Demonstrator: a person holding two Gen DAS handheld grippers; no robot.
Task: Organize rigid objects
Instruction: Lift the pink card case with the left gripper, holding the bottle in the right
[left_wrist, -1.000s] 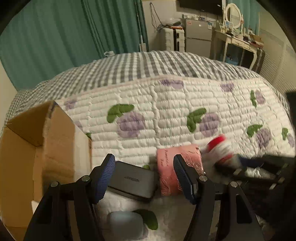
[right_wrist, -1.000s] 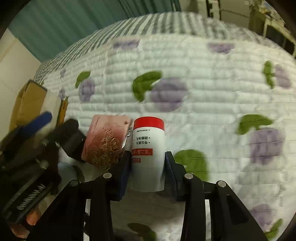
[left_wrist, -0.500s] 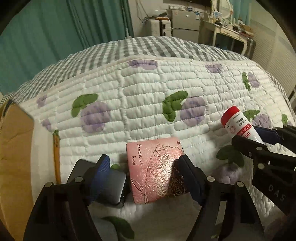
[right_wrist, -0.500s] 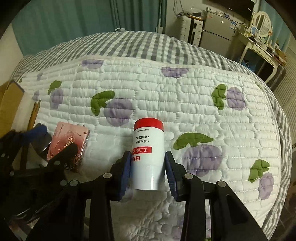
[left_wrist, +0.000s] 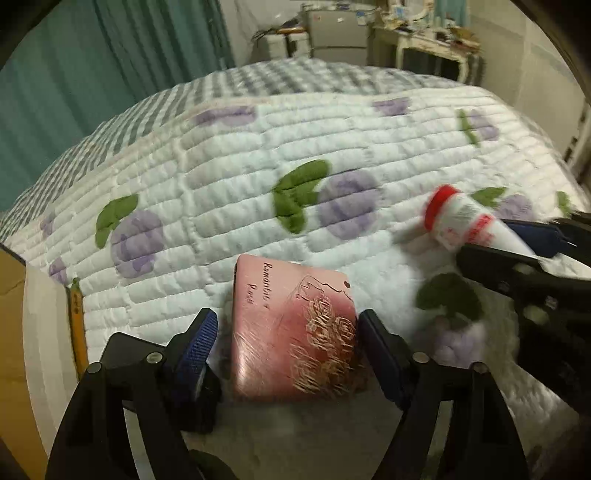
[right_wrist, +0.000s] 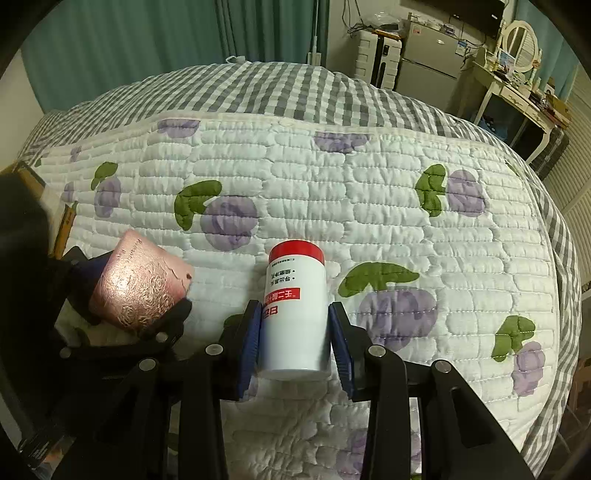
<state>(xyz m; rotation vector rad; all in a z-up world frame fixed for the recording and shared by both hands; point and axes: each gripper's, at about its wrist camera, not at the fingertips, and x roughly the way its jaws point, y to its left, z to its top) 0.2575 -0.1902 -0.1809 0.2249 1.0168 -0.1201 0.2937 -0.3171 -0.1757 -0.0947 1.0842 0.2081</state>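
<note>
On the bed's white quilted cover with purple flowers (left_wrist: 229, 173), a brown cardboard box (left_wrist: 11, 332) sits at the far left with a yellow pencil (left_wrist: 75, 328) beside it. The left gripper (left_wrist: 284, 339) straddles a flat pink rectangular case with a rose pattern (left_wrist: 291, 328); its jaws have just been opening, the right pad at the case's edge, the left pad clear of it. Farther right, the right gripper (right_wrist: 295, 332) is clamped on a white cylindrical plastic bottle with a red cap (right_wrist: 295, 302).

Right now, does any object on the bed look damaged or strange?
Yes. The pink box between the left gripper fingers has a scratched, worn front. The white bottle in the right gripper looks intact and closed.
</note>
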